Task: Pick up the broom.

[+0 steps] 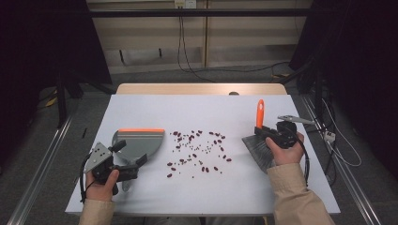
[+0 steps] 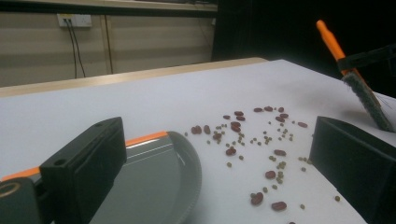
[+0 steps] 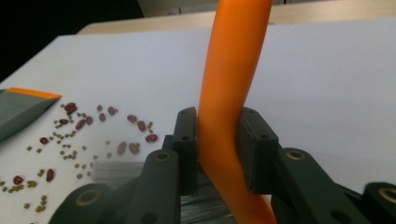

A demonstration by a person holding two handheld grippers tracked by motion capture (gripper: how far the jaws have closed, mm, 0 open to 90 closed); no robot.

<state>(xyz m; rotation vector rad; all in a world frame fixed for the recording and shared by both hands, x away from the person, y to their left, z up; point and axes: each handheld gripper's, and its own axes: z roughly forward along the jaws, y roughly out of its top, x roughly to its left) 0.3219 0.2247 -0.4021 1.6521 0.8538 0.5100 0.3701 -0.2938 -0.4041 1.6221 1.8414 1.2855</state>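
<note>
A grey dustpan with an orange lip lies on the left of the white table. My left gripper is over its near end, jaws wide apart and open, with the pan's handle sticking out beneath it. Red and small green beans are scattered mid-table. At the right, my right gripper is shut on the orange handle of a brush, whose grey bristles rest on the table just right of the beans.
A wooden tabletop edge shows behind the white board. Cables hang from a wall socket at the back. Dark curtains flank both sides. A metal rail runs along the floor at the left.
</note>
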